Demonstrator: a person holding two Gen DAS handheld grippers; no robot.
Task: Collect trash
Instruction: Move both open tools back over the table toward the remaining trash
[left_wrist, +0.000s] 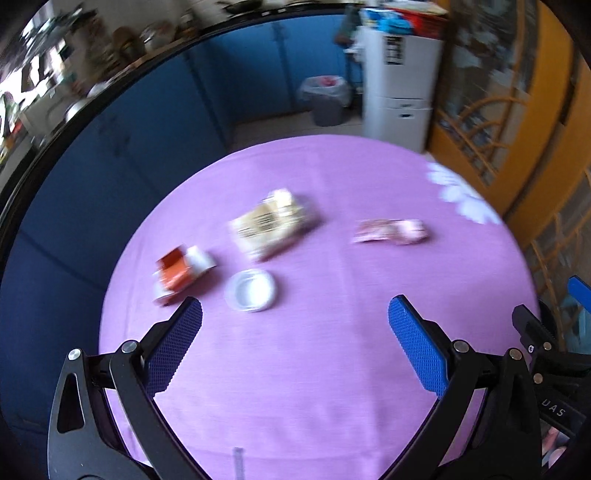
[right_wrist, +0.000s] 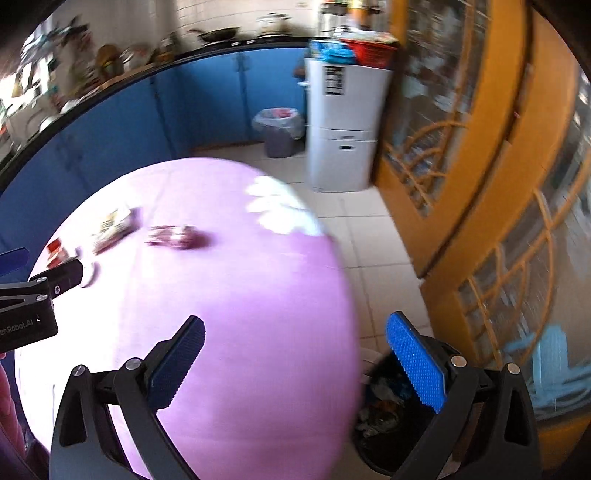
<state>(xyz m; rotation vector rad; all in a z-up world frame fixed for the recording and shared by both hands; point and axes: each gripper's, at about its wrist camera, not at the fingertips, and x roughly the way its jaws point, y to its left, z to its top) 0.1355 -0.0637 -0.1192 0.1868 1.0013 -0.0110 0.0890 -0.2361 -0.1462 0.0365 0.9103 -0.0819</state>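
Observation:
Trash lies on a purple table (left_wrist: 295, 369): a red and white carton (left_wrist: 181, 273), a beige wrapper (left_wrist: 269, 223), a pink packet (left_wrist: 391, 230) and a small white lid (left_wrist: 251, 290). My left gripper (left_wrist: 295, 314) hovers open above the near half of the table, with the lid and carton just beyond its left finger. My right gripper (right_wrist: 295, 332) is open and empty over the table's right edge (right_wrist: 343, 295). Below it, beside the table, stands a dark bin (right_wrist: 384, 406) holding trash. The pink packet (right_wrist: 173, 236) and beige wrapper (right_wrist: 110, 227) show far left in the right wrist view.
Blue cabinets (left_wrist: 155, 129) run along the back. A lined grey bin (left_wrist: 325, 99) and a white cabinet (left_wrist: 402, 96) stand beyond the table. An orange wooden door (right_wrist: 480, 184) is on the right over a tiled floor (right_wrist: 369, 229). The right gripper's edge (left_wrist: 546, 332) shows at right.

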